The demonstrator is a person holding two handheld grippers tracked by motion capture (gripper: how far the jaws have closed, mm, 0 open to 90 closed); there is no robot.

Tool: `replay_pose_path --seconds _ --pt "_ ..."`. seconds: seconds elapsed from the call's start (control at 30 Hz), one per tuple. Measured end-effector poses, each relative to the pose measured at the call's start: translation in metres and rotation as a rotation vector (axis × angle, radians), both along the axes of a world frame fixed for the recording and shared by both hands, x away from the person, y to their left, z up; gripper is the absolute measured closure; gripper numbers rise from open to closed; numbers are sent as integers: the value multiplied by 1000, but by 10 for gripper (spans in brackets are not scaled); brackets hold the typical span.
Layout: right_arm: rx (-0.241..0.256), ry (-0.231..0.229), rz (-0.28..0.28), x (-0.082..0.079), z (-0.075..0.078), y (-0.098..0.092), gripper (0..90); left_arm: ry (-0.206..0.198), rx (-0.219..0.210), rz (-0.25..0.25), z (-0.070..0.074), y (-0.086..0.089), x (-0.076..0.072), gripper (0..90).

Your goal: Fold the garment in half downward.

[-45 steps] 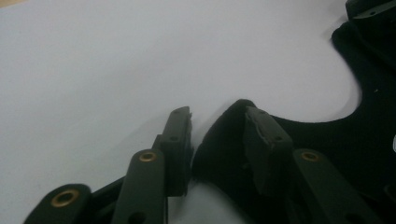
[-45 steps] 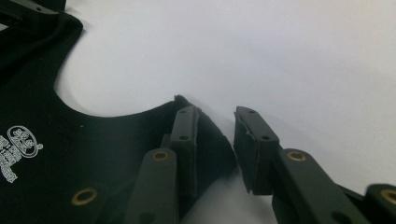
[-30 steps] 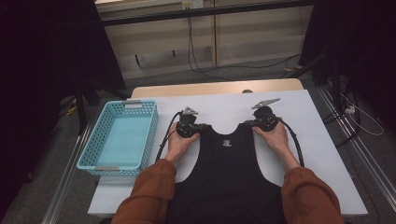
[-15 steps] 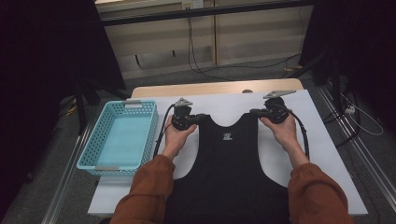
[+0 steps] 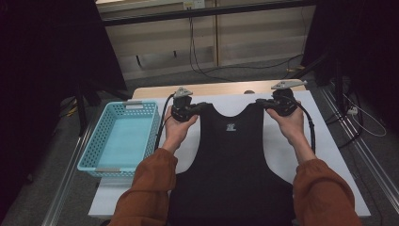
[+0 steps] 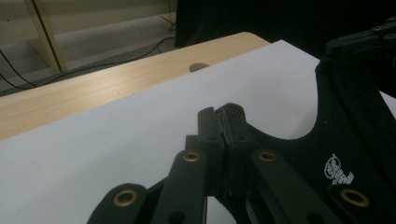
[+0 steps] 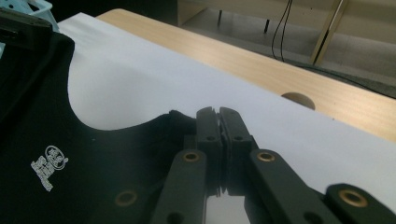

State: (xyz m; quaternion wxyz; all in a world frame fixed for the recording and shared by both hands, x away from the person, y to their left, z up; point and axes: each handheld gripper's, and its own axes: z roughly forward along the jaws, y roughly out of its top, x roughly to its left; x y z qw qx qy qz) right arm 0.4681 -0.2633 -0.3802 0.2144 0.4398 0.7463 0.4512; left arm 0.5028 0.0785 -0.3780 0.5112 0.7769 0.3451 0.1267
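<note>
both grippers, left gripper and right gripper, pinch the black vest's shoulder straps.

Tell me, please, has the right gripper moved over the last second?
Yes. The right gripper, shut on the black vest, has moved toward the table's wooden far edge.

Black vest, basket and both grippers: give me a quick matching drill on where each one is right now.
Things:
1. left gripper
2. right gripper
3. black vest
4. blue basket

Places or states:
A. lies flat on the white sheet, logo up
B. stands at the table's left edge, nothing in it
C. shut on the vest's left shoulder strap
D. shut on the vest's right shoulder strap

Pairs: 1-C, 2-D, 3-A, 4-B
</note>
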Motion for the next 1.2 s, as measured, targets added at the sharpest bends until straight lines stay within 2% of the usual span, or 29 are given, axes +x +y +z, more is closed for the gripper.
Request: replay_pose_path --seconds 0.1,0.2,0.3,0.43,0.5,0.63,0.83,1.2 --pt "4 -14 -2 2 7 0 885 3 -32 3 5 3 3 878" --pt "6 -17 -9 3 12 0 885 -6 -42 -4 10 4 3 879" --pt "18 -30 -6 3 17 1 885 -22 -42 -19 16 2 1 879" --pt "15 -42 -3 5 23 4 886 -35 -48 -4 23 3 3 879" --pt "14 -47 -10 6 27 4 886 -32 -53 11 27 4 5 879" --pt "21 -57 -22 10 32 3 886 -39 -45 1 33 7 8 879" --pt "40 -73 -23 12 36 3 886 -38 -65 1 37 5 10 880" --pt "33 -97 -21 16 52 4 887 -57 -89 2 52 3 16 881"
